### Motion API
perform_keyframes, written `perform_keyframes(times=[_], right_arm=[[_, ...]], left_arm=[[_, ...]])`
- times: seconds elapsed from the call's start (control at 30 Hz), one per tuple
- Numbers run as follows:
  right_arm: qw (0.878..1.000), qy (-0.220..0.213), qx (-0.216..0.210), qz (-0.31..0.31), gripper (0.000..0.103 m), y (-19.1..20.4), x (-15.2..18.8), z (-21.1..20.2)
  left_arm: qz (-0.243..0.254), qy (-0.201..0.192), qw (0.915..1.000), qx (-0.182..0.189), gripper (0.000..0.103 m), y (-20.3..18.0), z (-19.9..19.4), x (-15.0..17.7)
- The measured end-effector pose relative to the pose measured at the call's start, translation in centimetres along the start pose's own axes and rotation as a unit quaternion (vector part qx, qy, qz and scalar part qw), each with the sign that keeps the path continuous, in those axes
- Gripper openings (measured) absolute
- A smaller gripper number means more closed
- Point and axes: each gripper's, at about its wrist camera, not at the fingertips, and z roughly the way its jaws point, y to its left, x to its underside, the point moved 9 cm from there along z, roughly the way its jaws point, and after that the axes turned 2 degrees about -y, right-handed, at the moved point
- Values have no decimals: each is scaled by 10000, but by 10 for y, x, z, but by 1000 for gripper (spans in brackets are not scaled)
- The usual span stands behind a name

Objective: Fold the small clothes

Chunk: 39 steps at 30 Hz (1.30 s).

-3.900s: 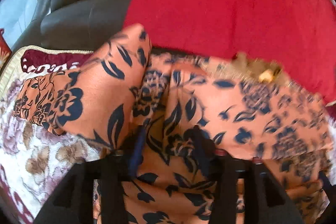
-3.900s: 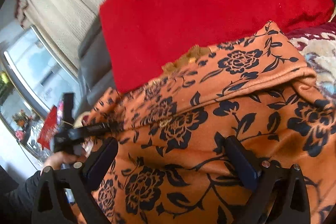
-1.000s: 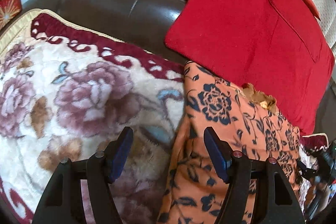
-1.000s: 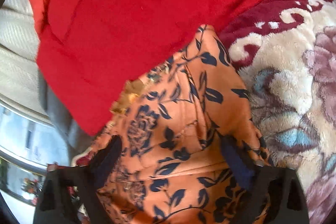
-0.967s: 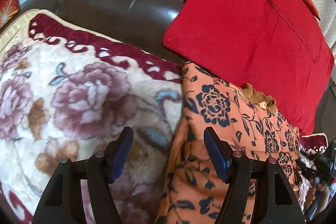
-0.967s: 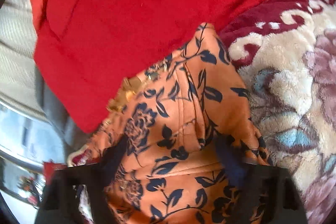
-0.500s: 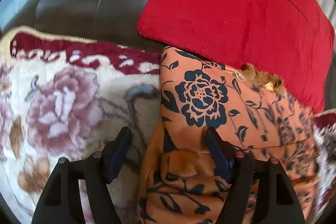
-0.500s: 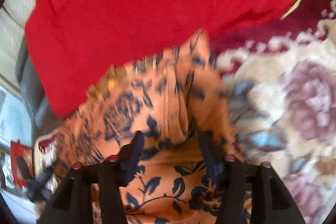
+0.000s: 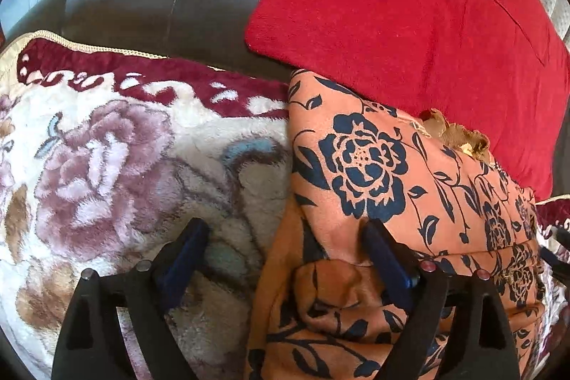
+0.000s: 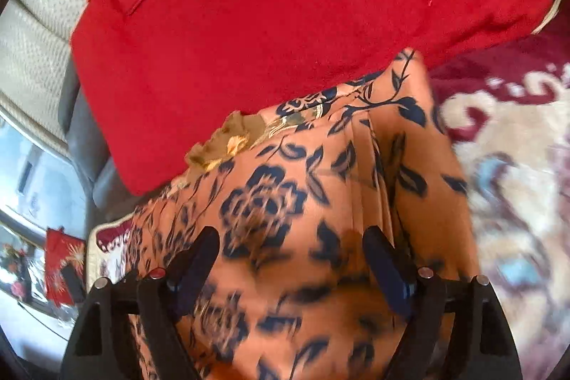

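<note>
Lying soft and limp on the blanket (image 9: 117,145), the garment (image 9: 370,166) is likely slipping easily; both grippers (image 9: 285,251) (image 10: 292,259) are gaping, empty; pinching a folded edge looks best.

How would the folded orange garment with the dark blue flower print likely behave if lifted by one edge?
The orange flower-print garment would probably droop: its lower layers already bunch and crease. It looks thin, so likely light. Resting on the plush floral blanket, it may drag rather than slide.

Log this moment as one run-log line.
task: fold small clothes | garment: folded, on blanket, against red cushion | left gripper: open, at garment's edge | right gripper: open, over garment
</note>
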Motion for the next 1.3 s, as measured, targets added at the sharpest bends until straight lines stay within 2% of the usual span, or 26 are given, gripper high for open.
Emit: perform_keyframes(times=[0.13,0.23,0.33,0.4,0.53,0.63,0.73,0.77,0.83,0.93,1.07,1.3], right_arm=[[9997,-129,-62,-182,85,3,48,-51],[10000,-46,-17,-30,85,-17,95,-79],[9998,69,99,161,85,-49,134,-96],[9992,-22,-56,384,85,-63,152,-102],[9993,-106,19,353,85,-58,151,-111],[9994,-168,-145,256,86,-46,154,-120],[9992,10,-47,405,87,-59,172,-107],[9986,-43,-153,505,87,-63,174,-107],[9978,-87,-124,638,87,-62,172,-118],[9984,-127,-93,542,87,-56,171,-128],[9970,-80,-180,745,87,-68,183,-124],[9965,-100,-267,785,87,-69,181,-125]], left_arm=[[106,19,9996,-279,90,-2,-18,4],[212,-78,9997,7,90,-9,-55,19],[222,-269,9993,160,90,-5,-103,50],[132,-237,9994,224,90,2,-125,75],[-42,-82,9998,166,90,16,-150,118],[-201,3,9996,204,90,26,-160,147],[-225,499,9985,98,90,34,-144,175],[-168,639,9978,-15,90,37,-138,183],[-4,560,9984,-96,90,36,-143,183],[-37,488,9988,-40,90,35,-146,178],[-92,584,9982,-78,90,39,-140,183],[-321,703,9970,-66,90,44,-146,185]])
